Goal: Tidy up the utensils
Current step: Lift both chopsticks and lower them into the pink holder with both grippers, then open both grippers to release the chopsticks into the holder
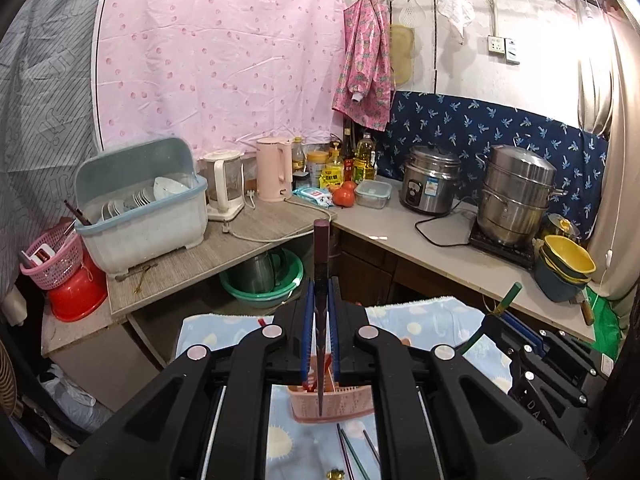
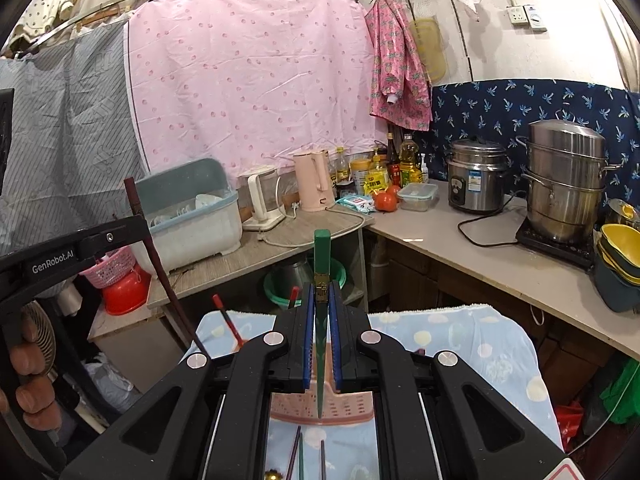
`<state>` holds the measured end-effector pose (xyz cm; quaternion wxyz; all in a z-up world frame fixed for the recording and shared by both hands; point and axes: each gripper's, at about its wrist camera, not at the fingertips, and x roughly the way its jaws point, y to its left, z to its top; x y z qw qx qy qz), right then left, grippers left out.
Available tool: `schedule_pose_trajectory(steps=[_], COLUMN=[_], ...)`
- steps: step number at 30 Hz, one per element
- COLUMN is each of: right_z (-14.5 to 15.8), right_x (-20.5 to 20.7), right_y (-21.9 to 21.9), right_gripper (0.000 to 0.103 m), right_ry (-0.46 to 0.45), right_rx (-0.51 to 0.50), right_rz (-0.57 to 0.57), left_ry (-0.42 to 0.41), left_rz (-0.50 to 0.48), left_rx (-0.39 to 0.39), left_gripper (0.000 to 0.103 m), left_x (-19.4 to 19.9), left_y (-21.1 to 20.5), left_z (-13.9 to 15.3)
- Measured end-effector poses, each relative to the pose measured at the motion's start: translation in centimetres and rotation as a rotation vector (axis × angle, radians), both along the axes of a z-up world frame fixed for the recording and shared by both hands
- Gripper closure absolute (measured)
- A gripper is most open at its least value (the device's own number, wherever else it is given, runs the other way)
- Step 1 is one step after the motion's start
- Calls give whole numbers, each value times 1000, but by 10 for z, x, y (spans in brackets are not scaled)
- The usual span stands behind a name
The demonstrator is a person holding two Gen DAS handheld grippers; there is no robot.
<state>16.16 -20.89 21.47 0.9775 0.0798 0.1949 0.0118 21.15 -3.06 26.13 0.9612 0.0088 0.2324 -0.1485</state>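
Note:
My left gripper (image 1: pixel 321 296) is shut on a dark purple chopstick (image 1: pixel 321 248), which stands upright between the blue pads with its tip above a pink utensil basket (image 1: pixel 340 406). Red chopsticks (image 1: pixel 316 378) stand in that basket. My right gripper (image 2: pixel 320 296) is shut on a green chopstick (image 2: pixel 322 252), also upright, over the same pink basket (image 2: pixel 344 408). A red chopstick (image 2: pixel 229 322) leans out to the left. Several loose chopsticks (image 1: pixel 352 454) lie on the blue patterned cloth (image 1: pixel 432 320) nearer me. Each gripper shows in the other's view: right gripper (image 1: pixel 516 334), left gripper (image 2: pixel 100 246).
An L-shaped counter (image 1: pixel 420 236) runs behind, carrying a dish rack (image 1: pixel 144 204), kettles (image 1: pixel 274 168), bottles, tomatoes, a rice cooker (image 1: pixel 430 180), a steamer pot (image 1: pixel 516 192) and stacked bowls (image 1: pixel 564 264). A green basin (image 1: pixel 262 276) sits below. A person's hand (image 2: pixel 24 364) grips the left handle.

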Motion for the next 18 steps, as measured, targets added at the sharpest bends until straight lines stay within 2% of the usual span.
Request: schedule_pose_trajectory(steps=[8, 18], right_z=[11, -10], right_x=[23, 53], right_y=[-12, -23], right_gripper=[95, 96], right_ry=[-54, -21], right_rx=[8, 44], right_rz=[-68, -87], left_ry=[-30, 18], left_rz=[36, 41], left_rx=[-18, -7], left_gripper=[96, 96], left_x=[27, 56], left_y=[3, -1], left_z=[6, -28])
